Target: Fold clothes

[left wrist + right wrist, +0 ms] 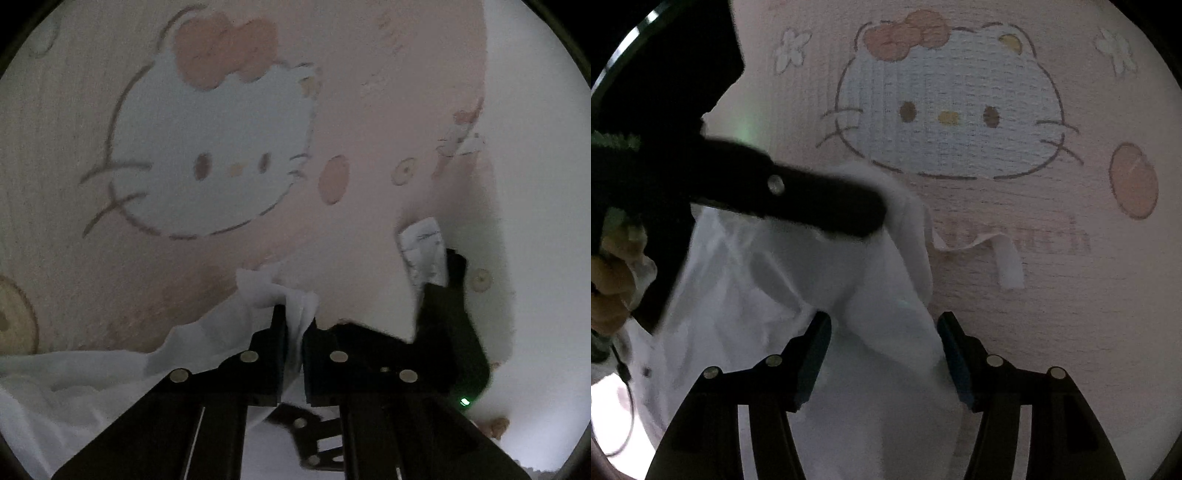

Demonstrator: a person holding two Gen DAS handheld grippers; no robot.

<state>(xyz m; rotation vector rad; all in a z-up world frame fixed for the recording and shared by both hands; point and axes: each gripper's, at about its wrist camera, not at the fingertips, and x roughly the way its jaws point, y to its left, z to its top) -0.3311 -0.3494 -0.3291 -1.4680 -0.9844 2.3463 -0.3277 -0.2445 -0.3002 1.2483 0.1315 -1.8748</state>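
Note:
A white garment [258, 291] lies crumpled on a pink bedcover [351, 229] printed with a cartoon cat face. My left gripper [295, 317] is shut on a bunched fold of the white cloth, which sticks up between its fingers. In the right wrist view the garment [775, 280] spreads across the lower left, and a white label strip [1008, 266] trails from it onto the pink cover. My right gripper [882, 332] stands open over the garment's edge, with cloth lying between its fingers and the pads not pressing on it. The left gripper [875, 218] reaches in from the left.
The cat print [945, 107] and an orange spot [1134, 181] mark the pink bedcover [1052, 325] beyond the garment. A person's hand [609, 288] holds the left gripper at the far left. The right gripper's dark body [454, 321] stands to the right in the left wrist view.

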